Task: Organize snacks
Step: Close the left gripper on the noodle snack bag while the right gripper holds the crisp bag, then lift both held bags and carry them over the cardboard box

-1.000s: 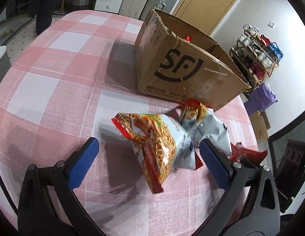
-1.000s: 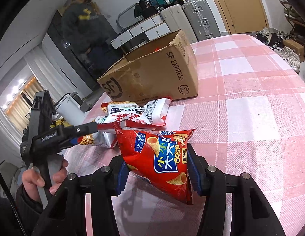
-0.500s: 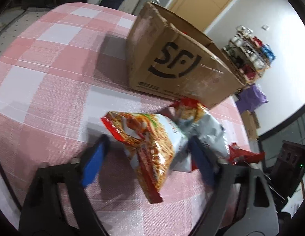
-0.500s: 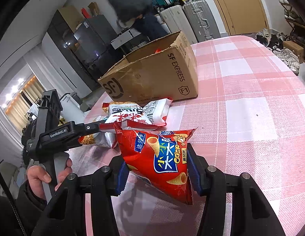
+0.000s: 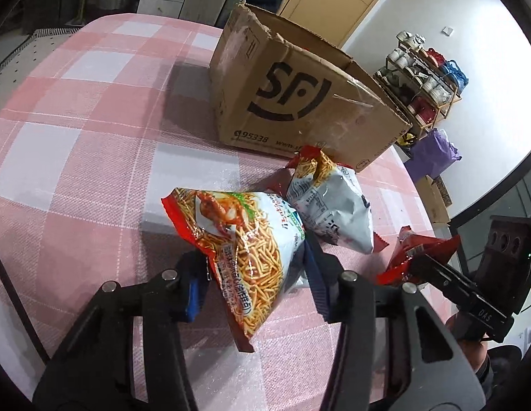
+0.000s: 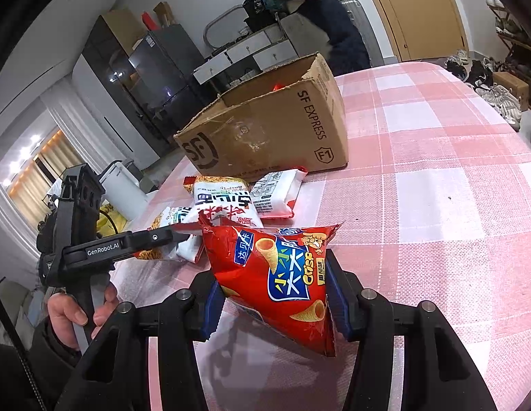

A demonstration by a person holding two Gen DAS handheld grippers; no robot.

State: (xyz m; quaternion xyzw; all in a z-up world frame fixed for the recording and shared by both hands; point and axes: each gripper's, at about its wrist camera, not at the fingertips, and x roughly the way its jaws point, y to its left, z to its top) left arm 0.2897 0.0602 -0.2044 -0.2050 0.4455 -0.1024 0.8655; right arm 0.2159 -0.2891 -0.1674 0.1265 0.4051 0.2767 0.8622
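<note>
The left gripper point(image 5: 253, 282) is closing, its blue pads touching both sides of the noodle-snack bag point(image 5: 245, 243). A silver bag point(image 5: 334, 210) lies just behind, near the cardboard box point(image 5: 293, 99) on the pink checked tablecloth point(image 5: 77, 137).
</note>
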